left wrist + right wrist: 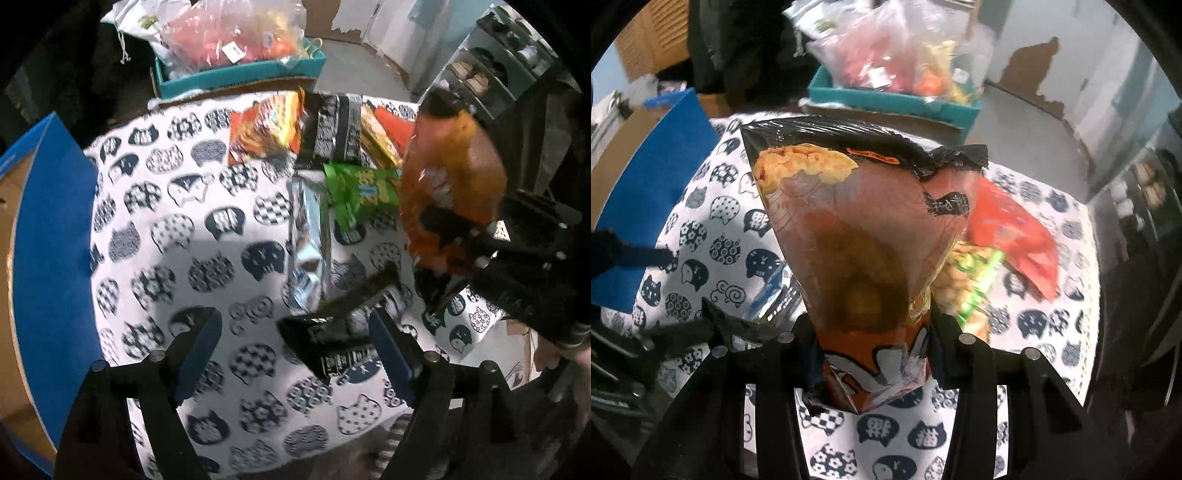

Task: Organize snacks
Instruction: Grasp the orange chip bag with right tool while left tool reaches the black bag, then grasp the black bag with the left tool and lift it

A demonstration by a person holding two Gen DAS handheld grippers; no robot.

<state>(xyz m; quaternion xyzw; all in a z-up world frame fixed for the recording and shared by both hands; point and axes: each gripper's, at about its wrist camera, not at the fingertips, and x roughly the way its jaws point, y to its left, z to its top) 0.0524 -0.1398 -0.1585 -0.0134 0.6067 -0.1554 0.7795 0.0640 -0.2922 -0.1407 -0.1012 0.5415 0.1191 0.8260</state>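
right claw point(871, 354) clamped on orange snack bag point(857, 236) | left claw point(295, 354) wide, empty, over black packet point(332, 332) | advice: lift gently, avoid crushing

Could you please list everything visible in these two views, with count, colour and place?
orange-brown snack bag: one, black top band, clamped in the right gripper, lifted above the cloth
black packet: one, lying between the left gripper's open jaws
silver packet: one, mid-cloth
green bag: one, beside the silver packet
red packet: one, far right
cat-print cloth: one, white and navy, covers the table
teal box: one, behind the table, holding clear bags
blue carton: one, left edge
left gripper: open
right gripper: shut on the snack bag
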